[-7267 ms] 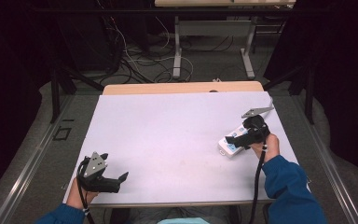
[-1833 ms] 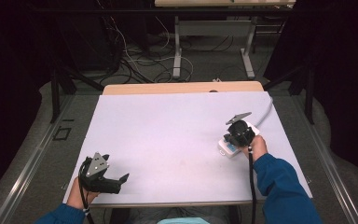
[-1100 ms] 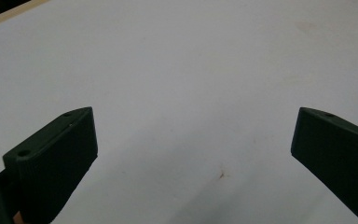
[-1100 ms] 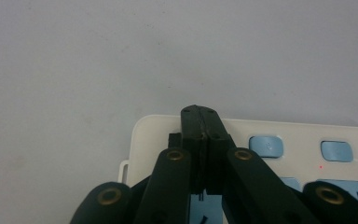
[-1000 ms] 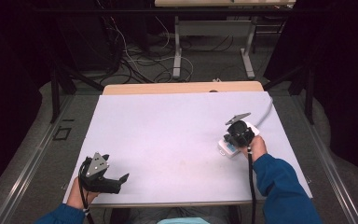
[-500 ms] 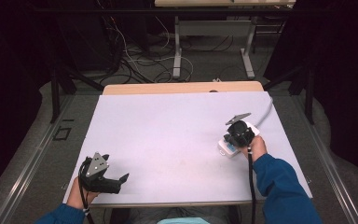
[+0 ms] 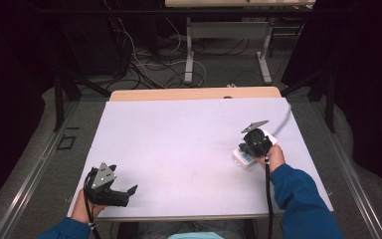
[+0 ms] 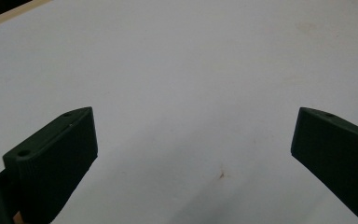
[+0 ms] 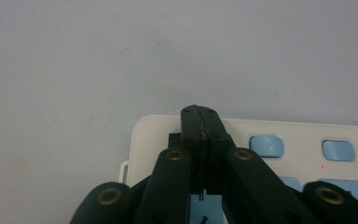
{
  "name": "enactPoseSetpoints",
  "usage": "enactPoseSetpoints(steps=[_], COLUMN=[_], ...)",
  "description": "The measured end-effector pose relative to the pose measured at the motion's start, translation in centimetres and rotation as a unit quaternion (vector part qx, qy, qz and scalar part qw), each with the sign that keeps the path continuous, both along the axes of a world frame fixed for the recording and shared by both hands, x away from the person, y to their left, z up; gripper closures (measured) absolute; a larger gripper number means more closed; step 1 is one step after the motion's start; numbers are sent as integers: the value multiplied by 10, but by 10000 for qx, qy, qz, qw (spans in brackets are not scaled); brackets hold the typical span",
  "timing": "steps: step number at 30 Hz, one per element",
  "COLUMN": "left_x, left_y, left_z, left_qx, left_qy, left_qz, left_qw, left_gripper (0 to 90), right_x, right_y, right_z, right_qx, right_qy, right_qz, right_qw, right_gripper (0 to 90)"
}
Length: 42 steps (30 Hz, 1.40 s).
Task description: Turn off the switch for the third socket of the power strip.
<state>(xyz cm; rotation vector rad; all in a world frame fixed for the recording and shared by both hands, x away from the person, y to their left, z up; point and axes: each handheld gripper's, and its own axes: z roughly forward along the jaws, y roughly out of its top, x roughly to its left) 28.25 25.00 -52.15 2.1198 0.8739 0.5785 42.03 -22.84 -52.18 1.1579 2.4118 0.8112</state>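
The right claw, its jaws pressed together on nothing, points down at the white remote lying near the worktop's right edge; pressing a blue button well likely means coming straight down so the remote does not skid. The left claw rests wide open and empty, well left of the remote. Compared with several seconds ago, the right claw has tipped down over the remote.

Right hand-held gripper points down onto a white remote control at the desk's right side. Left hand-held gripper rests at the near-left corner, well apart, aimed right.
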Motion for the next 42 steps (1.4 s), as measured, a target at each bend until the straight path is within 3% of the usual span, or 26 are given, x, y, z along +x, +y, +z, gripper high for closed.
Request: enactPoseSetpoints(steps=[21,42], left_x=[0,0], left_y=[0,0], left_z=[0,0], left_qx=[-2,3], left_qy=[-3,1], left_qz=[0,0], left_qw=[10000,10000], left_gripper=[2,2], right_x=[0,-2], right_y=[1,2], right_z=[-1,0], right_qx=[30,-106], right_qy=[-47,-105], right_qz=[23,69], right_qw=[10000,9999], right_gripper=[900,900])
